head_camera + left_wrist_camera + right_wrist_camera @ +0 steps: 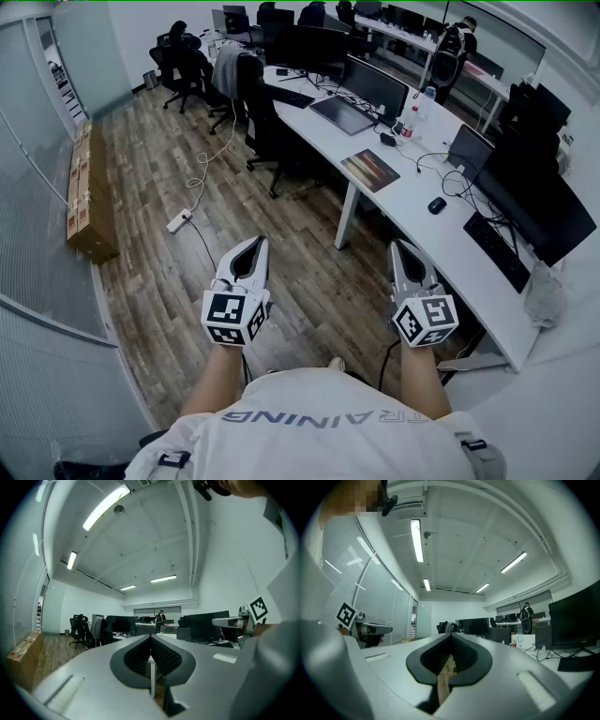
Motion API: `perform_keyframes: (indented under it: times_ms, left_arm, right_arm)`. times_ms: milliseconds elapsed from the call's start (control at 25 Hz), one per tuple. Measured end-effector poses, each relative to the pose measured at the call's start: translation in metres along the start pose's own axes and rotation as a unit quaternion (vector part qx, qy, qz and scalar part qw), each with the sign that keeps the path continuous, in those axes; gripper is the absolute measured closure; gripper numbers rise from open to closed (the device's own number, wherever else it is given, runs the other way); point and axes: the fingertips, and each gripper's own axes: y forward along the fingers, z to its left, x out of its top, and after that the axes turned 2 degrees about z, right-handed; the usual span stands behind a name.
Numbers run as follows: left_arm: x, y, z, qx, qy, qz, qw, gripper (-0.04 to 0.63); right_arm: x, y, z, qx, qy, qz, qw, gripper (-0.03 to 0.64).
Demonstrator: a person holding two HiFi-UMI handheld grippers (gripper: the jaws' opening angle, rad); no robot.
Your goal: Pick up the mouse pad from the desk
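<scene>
Basically not started: mouse pad (369, 170) lies untouched on desk (409, 202).
L gripper (254, 244) & R gripper (404, 247) both pressed together, empty, well apart from it.

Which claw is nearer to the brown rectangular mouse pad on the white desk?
Right. The right claw hangs short of the brown rectangular mouse pad, close beside the white desk; the left claw is farther off, over the wooden floor.

Head view overhead, gripper views level, desks (412, 202) shared
</scene>
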Motion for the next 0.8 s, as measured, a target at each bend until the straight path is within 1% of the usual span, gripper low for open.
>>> perform_keyframes:
  times_ms: [200,520,800]
  left_arm:
    - [-0.010,-0.007,-0.004,-0.013,-0.003,0.009,0.9999,0.594]
    - [-0.008,-0.019,0.011,-0.012,-0.003,0.004,0.9999,0.595]
    - [-0.009,-0.030,0.020,-0.016,-0.011,0.003,0.9998,0.595]
  right_arm:
    - [-0.003,-0.008,0.006,-0.007,0.001,0.000,1.000,0.604]
    - [-0.006,-0.009,0.023,-0.012,0.000,0.005,1.000,0.604]
    - [0.003,-0.005,0.044,-0.008,0.003,-0.009,1.000,0.604]
